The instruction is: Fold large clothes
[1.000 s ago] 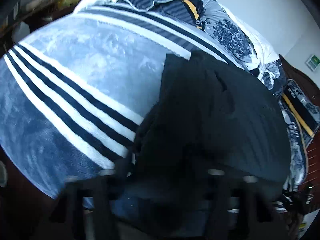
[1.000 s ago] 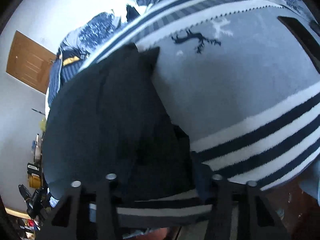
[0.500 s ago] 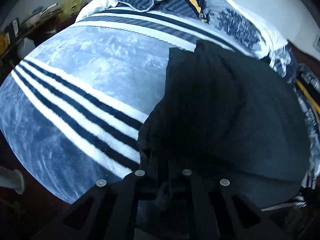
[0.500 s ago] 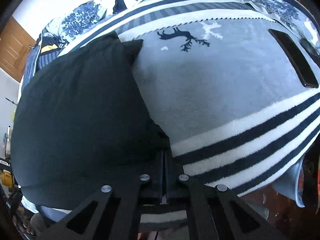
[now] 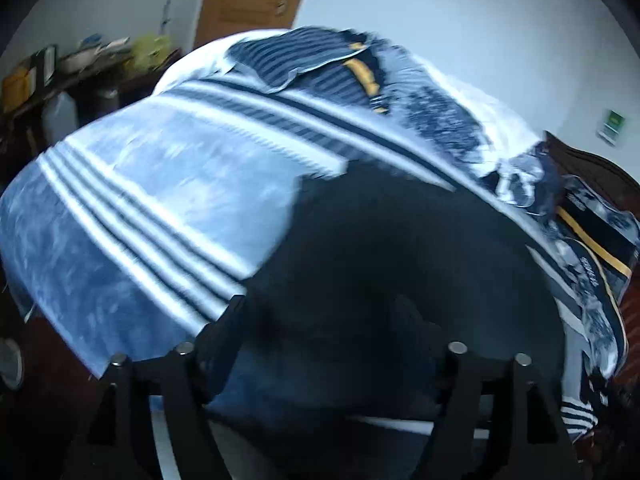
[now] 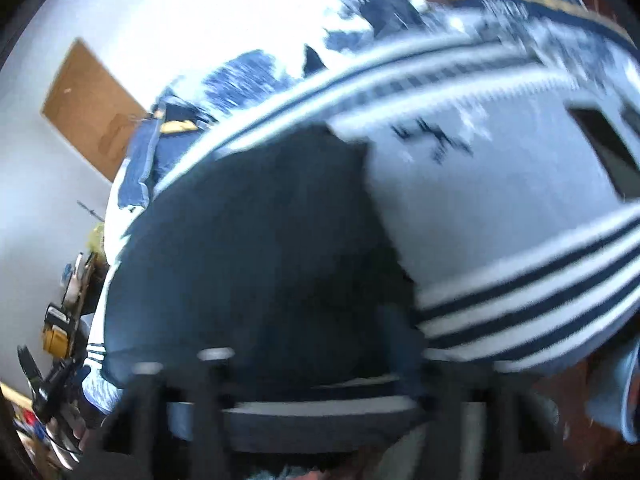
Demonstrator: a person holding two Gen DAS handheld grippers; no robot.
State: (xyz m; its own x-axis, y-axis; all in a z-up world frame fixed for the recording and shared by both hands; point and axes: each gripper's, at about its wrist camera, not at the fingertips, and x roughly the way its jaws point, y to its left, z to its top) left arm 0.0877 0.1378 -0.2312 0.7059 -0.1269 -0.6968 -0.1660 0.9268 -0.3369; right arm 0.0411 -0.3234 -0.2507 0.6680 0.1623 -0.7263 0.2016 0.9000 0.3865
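The large black soft-fabric garment [image 5: 392, 264] lies spread on the blue-and-white striped fleece blanket [image 5: 132, 216] on the bed, limp and best pinched at its near hem corners, while left gripper [image 5: 320, 344] and right gripper [image 6: 324, 364] gape wide, empty

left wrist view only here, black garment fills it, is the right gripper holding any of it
Observer: No. The right gripper is open above the black garment, nothing between its fingers.
Operator: anything on the blanket past the garment on that side
Observer: A flat dark rectangular object lies on the striped blanket, apart from the garment.
Operator: any pattern there
Observer: A dark printed figure, blurred, sits on the blanket between the garment's corner and that object.
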